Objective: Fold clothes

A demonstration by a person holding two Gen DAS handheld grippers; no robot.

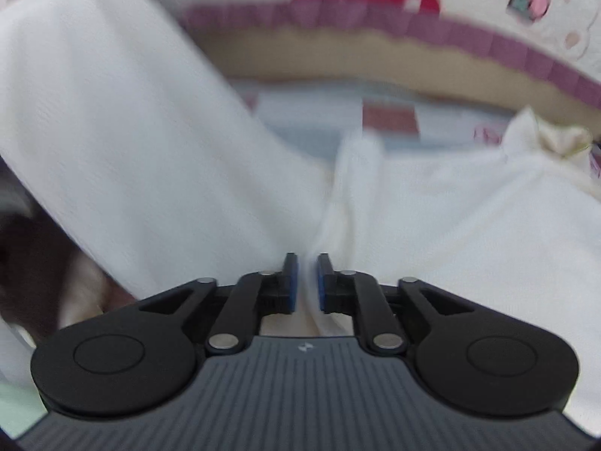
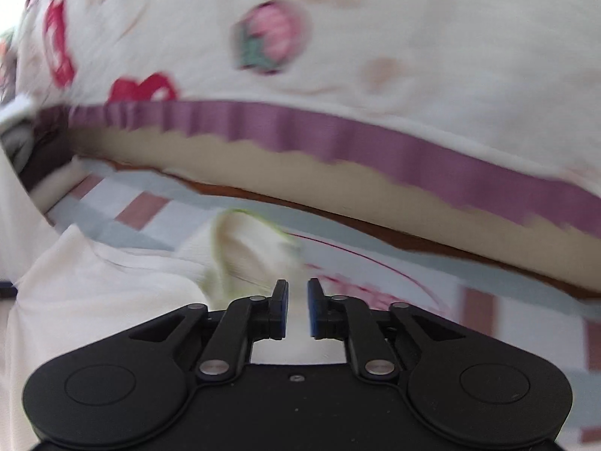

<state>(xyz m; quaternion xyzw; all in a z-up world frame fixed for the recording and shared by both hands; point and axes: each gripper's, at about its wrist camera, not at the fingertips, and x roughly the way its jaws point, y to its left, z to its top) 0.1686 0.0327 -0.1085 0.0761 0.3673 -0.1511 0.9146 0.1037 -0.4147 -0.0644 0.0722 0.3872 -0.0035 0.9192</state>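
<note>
Left gripper (image 1: 306,282) sits closest in its own view: two black fingers with blue pads (image 1: 294,282), a narrow gap between them. One ridge of the white garment (image 1: 150,143) runs up through that gap. Blur hides whether the pads press on it, so can't tell if it's pinched or just lying between. From the fingertips the cloth fans out two ways: a wide sheet rising to the upper left, a flatter part spreading right.

Right gripper (image 2: 298,310): same two-finger build, fingers slightly apart, blue pads (image 2: 282,312) showing. Pale cloth shows behind the gap, nothing visibly clamped between the pads.

Garment count: one white piece, seen in both views. Its far end bunches into a crumpled cream-and-green collar or cuff (image 2: 244,248), lying just beyond the right fingertips and at the right edge of the left view.

Garment lies on one sheet with grey and dusty-red checks (image 2: 124,210). Behind it, one quilt with a cream ground, strawberry and cherry prints (image 2: 278,37) and a purple band (image 2: 338,139) along its edge, above a tan strip.

Both views motion-blurred.
</note>
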